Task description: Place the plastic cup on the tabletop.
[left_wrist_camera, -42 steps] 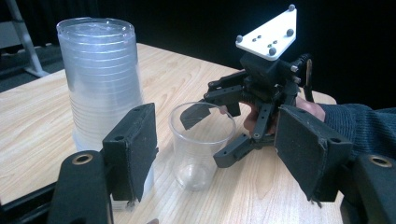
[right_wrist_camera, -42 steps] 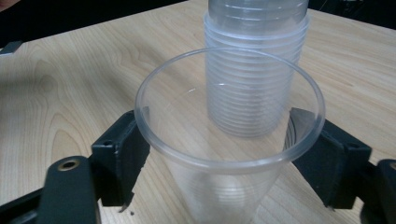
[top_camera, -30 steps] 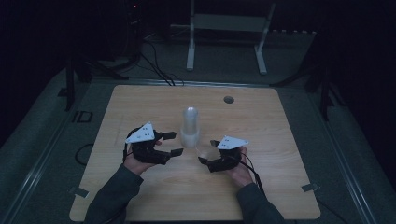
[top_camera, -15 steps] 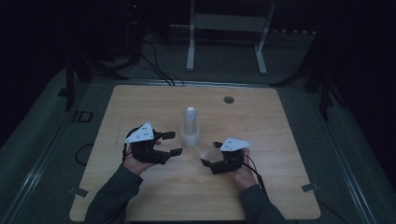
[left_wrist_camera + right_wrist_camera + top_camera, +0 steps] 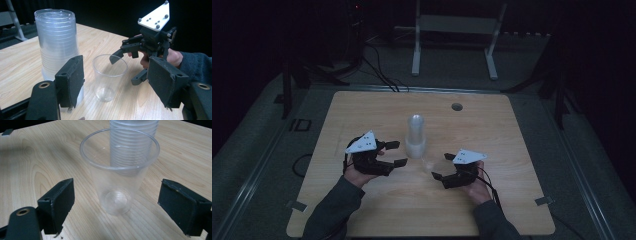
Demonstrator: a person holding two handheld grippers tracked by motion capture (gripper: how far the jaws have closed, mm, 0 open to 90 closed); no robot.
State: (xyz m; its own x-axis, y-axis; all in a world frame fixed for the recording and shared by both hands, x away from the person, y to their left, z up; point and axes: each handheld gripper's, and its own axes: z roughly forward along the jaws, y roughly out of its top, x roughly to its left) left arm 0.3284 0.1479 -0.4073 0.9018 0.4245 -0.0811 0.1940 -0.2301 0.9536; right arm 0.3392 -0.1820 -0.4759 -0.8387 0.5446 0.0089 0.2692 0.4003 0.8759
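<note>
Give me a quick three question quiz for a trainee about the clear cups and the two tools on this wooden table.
1. True or false: the single clear plastic cup stands upright on the light wooden table.
2. What stands right behind that cup in the right gripper view?
3. Is the right tool A) shut on the cup or B) open with the cup untouched?

Key:
1. True.
2. The tall stack of clear plastic cups.
3. B. Its jaws stand apart on either side of the cup; the left tool is open too.

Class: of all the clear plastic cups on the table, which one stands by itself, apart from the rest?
The single clear cup standing mouth-up on the wooden table; the others are nested, upside down, in the tall stack beside it.
</note>
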